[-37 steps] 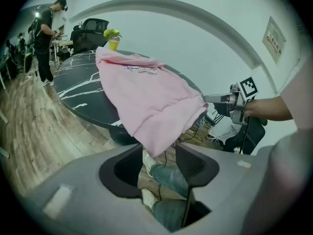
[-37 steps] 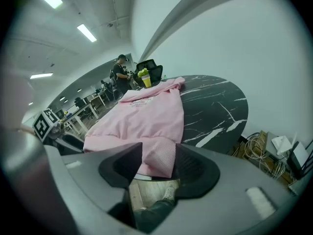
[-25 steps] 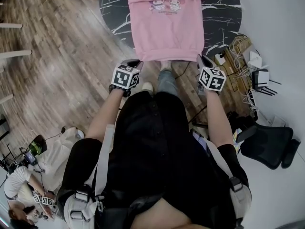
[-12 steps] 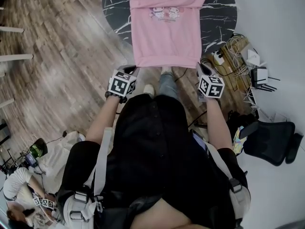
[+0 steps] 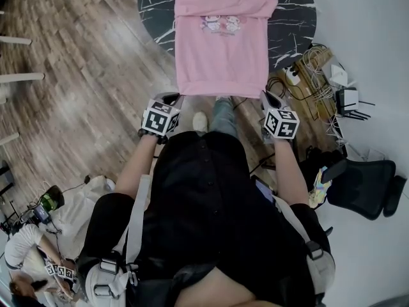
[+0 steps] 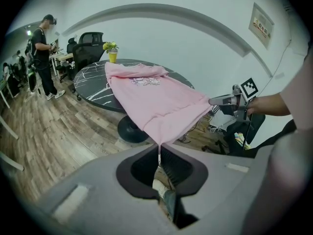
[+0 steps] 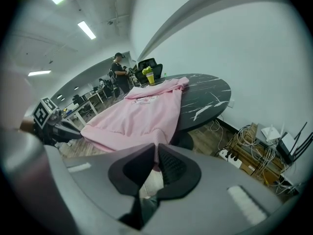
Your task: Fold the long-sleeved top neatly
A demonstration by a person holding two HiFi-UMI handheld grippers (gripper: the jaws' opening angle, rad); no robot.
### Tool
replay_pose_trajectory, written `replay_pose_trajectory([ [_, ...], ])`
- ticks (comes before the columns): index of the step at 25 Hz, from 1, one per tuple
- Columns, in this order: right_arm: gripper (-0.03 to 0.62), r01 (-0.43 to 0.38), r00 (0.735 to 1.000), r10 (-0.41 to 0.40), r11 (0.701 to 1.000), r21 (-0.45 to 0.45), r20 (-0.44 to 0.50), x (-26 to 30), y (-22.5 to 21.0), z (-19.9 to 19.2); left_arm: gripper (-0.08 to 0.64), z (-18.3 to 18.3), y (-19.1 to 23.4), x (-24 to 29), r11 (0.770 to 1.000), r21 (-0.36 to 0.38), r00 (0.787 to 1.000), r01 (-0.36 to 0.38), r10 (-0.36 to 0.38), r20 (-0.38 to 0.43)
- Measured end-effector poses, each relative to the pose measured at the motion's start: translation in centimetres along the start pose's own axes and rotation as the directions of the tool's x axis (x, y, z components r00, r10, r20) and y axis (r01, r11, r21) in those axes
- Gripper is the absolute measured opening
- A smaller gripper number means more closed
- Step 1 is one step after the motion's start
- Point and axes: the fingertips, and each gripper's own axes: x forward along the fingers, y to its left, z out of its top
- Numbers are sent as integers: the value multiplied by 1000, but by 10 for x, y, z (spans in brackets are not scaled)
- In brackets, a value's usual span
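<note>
A pink long-sleeved top [image 5: 222,40] with a cartoon print lies over the near edge of a round black marble table [image 5: 291,11], its hem stretched out past the rim. My left gripper [image 5: 174,98] is shut on the hem's left corner [image 6: 159,142]. My right gripper [image 5: 266,97] is shut on the hem's right corner [image 7: 156,148]. In the left gripper view the top [image 6: 156,99] runs away to the table, with the right gripper [image 6: 217,101] at its far corner. In the right gripper view the top [image 7: 139,114] spreads toward the left gripper [image 7: 73,130].
Cables, a power strip [image 5: 295,77] and a router [image 5: 350,101] lie on the floor right of the table. A black office chair [image 5: 358,187] stands at the right. A yellow cup with flowers [image 6: 113,54] sits at the table's far side. A person [image 6: 45,53] stands beyond the table.
Both grippers have drawn back toward my body with the hem, and the top has slid further off the table's near edge.
</note>
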Motion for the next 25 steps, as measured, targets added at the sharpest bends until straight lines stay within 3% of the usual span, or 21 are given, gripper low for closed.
replay_pose_trajectory([
  [10,21,-12,998,13,1000,-26,65,17,-2,57,20,41,19,3,999,21,999,-25,24,43],
  [25,21,-71,985,80,996,-60,155,61,-27,190,22,175,75,-1,998,-6,986,-69,69,154],
])
